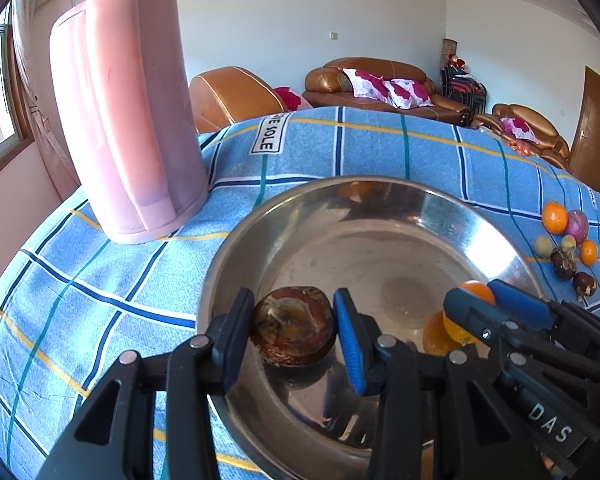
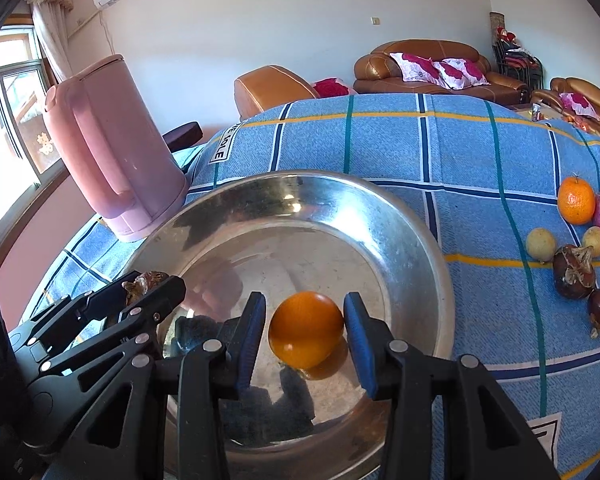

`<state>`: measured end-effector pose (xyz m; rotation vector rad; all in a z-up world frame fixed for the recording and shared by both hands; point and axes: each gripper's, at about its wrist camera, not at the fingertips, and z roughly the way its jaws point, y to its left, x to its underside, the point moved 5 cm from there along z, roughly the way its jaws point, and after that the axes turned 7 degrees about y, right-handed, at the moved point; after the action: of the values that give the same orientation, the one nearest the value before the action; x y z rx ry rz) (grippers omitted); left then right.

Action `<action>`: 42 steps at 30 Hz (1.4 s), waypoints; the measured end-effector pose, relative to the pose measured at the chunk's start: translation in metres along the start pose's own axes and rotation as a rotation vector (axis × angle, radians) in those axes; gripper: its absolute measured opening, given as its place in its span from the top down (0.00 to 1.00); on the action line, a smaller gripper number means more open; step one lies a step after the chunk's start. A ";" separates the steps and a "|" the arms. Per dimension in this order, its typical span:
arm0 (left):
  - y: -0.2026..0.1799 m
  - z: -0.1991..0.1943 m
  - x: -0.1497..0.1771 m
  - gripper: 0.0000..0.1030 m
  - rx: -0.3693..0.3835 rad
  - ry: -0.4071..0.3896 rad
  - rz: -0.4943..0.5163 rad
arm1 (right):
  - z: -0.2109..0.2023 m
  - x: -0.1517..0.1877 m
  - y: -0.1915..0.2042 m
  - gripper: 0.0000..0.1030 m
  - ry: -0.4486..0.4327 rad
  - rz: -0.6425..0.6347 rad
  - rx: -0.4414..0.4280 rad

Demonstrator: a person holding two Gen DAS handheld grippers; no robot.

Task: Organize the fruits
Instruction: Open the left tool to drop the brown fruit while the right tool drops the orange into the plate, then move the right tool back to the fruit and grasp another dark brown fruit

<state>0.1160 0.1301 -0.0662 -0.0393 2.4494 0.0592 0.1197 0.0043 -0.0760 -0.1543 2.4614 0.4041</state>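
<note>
Nearest the cameras, both grippers are reaching into the wide shiny steel bowl (image 2: 416, 240) sitting on the blue checked cloth-covered surface (image 2: 460, 152). Inside the bowl, the left gripper (image 1: 294, 326) is clamping its fingers on a dark brown round mangosteen (image 1: 294, 330), hard-shelled but bruisable, best taken across its middle. Beside it in the bowl, the right gripper (image 2: 305, 330) is flanking a small smooth orange (image 2: 306, 328), its fingers narrowly parted with a slight gap at the left, so the fruit seems to be resting on the bowl floor; it looks light, firm and prone to rolling. Right of the bowl, more fruits (image 2: 576, 240) are waiting on the cloth. Left of the bowl, behind it, a tall pink plastic kettle (image 2: 112, 152) is standing.
</note>
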 end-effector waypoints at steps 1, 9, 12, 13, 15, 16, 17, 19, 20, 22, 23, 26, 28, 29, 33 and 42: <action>0.001 0.000 0.000 0.58 -0.002 0.001 -0.004 | -0.001 0.000 -0.001 0.51 -0.005 0.004 -0.007; 0.006 -0.009 -0.001 0.35 -0.013 -0.059 -0.049 | -0.018 -0.001 -0.008 0.37 -0.086 0.039 -0.042; 0.012 -0.015 -0.003 0.09 -0.073 -0.099 -0.082 | -0.025 -0.002 -0.013 0.36 -0.121 0.059 -0.036; 0.013 -0.019 -0.004 0.04 -0.076 -0.118 -0.094 | -0.027 -0.002 -0.015 0.35 -0.132 0.063 -0.028; 0.017 -0.025 -0.005 0.03 -0.085 -0.157 -0.117 | -0.030 -0.004 -0.017 0.33 -0.149 0.066 -0.012; 0.017 -0.026 -0.005 0.01 -0.094 -0.169 -0.121 | -0.031 -0.004 -0.017 0.33 -0.155 0.064 -0.007; 0.018 -0.026 -0.005 0.00 -0.100 -0.176 -0.123 | -0.031 -0.004 -0.016 0.33 -0.159 0.058 -0.003; 0.018 -0.027 -0.005 0.00 -0.109 -0.185 -0.124 | -0.033 -0.005 -0.015 0.33 -0.166 0.043 0.009; 0.018 -0.028 -0.005 0.00 -0.110 -0.188 -0.127 | -0.034 -0.005 -0.014 0.33 -0.172 0.037 0.018; 0.016 -0.030 -0.005 0.00 -0.103 -0.197 -0.127 | -0.037 -0.005 -0.015 0.32 -0.186 0.031 0.033; 0.016 -0.030 -0.005 0.00 -0.104 -0.201 -0.127 | -0.038 -0.005 -0.017 0.32 -0.193 0.032 0.044; 0.015 -0.032 -0.005 0.00 -0.108 -0.209 -0.127 | -0.043 -0.004 -0.025 0.32 -0.210 0.048 0.081; 0.015 -0.032 -0.005 0.00 -0.108 -0.209 -0.125 | -0.046 -0.003 -0.032 0.32 -0.218 0.061 0.100; 0.014 -0.032 -0.005 0.00 -0.108 -0.209 -0.125 | -0.047 -0.003 -0.035 0.32 -0.217 0.068 0.104; 0.013 -0.033 -0.005 0.00 -0.106 -0.209 -0.129 | -0.050 0.000 -0.046 0.32 -0.212 0.098 0.106; -0.002 -0.047 -0.003 0.00 -0.084 -0.280 -0.083 | -0.063 0.004 -0.059 0.33 -0.234 0.095 0.151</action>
<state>0.0883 0.1253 -0.0281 -0.1591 2.1623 0.1221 0.0932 -0.0713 -0.0457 0.0696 2.2627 0.2591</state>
